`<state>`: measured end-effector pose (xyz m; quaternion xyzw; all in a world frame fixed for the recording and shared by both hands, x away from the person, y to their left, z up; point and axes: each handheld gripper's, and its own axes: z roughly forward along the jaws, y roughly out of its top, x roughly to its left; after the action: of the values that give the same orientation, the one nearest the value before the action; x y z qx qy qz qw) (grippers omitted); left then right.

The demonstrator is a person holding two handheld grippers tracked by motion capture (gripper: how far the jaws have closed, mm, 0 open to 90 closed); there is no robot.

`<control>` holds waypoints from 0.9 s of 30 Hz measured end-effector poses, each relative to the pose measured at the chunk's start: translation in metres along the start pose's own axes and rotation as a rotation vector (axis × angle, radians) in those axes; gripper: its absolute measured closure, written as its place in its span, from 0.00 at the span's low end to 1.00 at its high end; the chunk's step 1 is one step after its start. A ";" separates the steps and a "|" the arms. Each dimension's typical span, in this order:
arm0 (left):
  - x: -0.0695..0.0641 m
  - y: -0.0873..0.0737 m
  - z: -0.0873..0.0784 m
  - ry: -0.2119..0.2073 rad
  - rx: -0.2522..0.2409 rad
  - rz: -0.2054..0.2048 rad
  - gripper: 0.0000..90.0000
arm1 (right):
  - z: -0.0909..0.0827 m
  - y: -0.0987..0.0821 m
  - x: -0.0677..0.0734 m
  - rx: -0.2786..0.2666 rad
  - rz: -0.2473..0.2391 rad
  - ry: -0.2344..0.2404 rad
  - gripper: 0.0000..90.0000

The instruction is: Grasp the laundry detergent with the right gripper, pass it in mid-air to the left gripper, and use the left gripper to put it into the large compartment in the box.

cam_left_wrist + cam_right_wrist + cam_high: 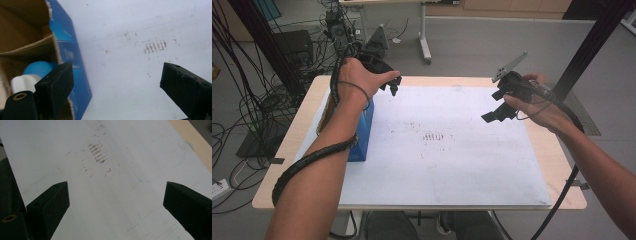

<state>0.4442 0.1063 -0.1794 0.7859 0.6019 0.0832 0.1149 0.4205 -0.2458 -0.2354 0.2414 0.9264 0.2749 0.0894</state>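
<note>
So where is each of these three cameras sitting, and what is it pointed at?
High view: above the person's side, looking forward and down at the table; both forearms and each claw show, left claw, right claw.
Left gripper view: rides the left claw, facing the open blue box and white sheet.
Right gripper view: rides the right claw, facing the sheet.
All share the reddish marks.

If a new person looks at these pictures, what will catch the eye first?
Probably the blue box at the table's left side, partly under the person's left forearm; in the left gripper view it is open, with brown cardboard inside and a blue and white object. Next, the large white sheet covering the table, with reddish-brown marks near its middle. Both hands hold the left gripper and right gripper open above it.
</note>
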 end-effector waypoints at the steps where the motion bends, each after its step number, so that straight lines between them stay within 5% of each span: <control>1: -0.004 0.001 0.002 -0.006 -0.002 0.005 0.13 | -0.001 -0.001 -0.002 0.005 -0.001 -0.004 0.08; 21: -0.045 0.013 0.020 -0.062 0.028 0.079 0.13 | -0.008 -0.008 -0.038 0.047 0.051 -0.037 0.08; 27: -0.049 0.012 0.022 -0.028 0.037 0.109 0.13 | -0.011 -0.007 -0.043 0.054 0.051 -0.047 0.08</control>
<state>0.4484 0.0541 -0.1970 0.8205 0.5581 0.0671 0.1040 0.4520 -0.2774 -0.2288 0.2738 0.9247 0.2461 0.0975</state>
